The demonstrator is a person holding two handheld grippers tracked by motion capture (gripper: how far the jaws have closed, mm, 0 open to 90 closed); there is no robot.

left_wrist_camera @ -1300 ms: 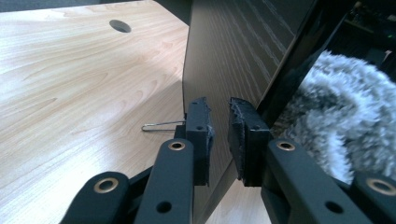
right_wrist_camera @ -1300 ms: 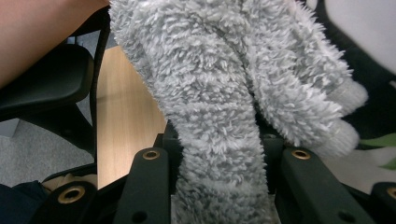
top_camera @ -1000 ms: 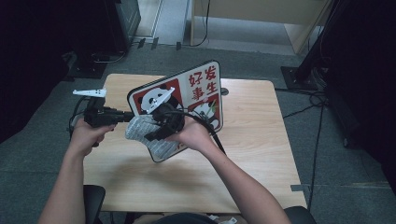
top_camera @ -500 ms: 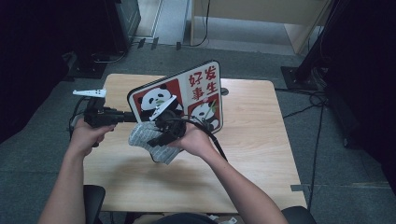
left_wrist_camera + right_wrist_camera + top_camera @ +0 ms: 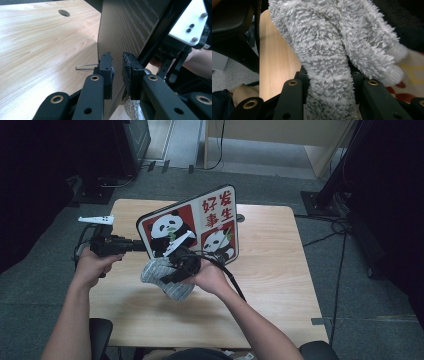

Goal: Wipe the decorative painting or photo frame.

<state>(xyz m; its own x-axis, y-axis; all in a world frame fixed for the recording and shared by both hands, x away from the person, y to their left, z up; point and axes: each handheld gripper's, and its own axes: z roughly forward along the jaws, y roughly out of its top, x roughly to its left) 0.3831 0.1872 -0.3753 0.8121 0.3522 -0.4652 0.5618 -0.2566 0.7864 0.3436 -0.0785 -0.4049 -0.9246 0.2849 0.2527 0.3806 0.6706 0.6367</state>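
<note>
Grey fleece, shaggy and soft: the cloth (image 5: 332,50) bunches between the right gripper (image 5: 172,270) jaws, clamped tight, hanging just above the wooden surface (image 5: 280,270) before the panda board (image 5: 200,225). The left gripper (image 5: 117,67) pinches that board's edge. Since a second ago, the cloth has dropped lower.

Board's (image 5: 200,222) lower edge behind cloth (image 5: 162,277)
</note>
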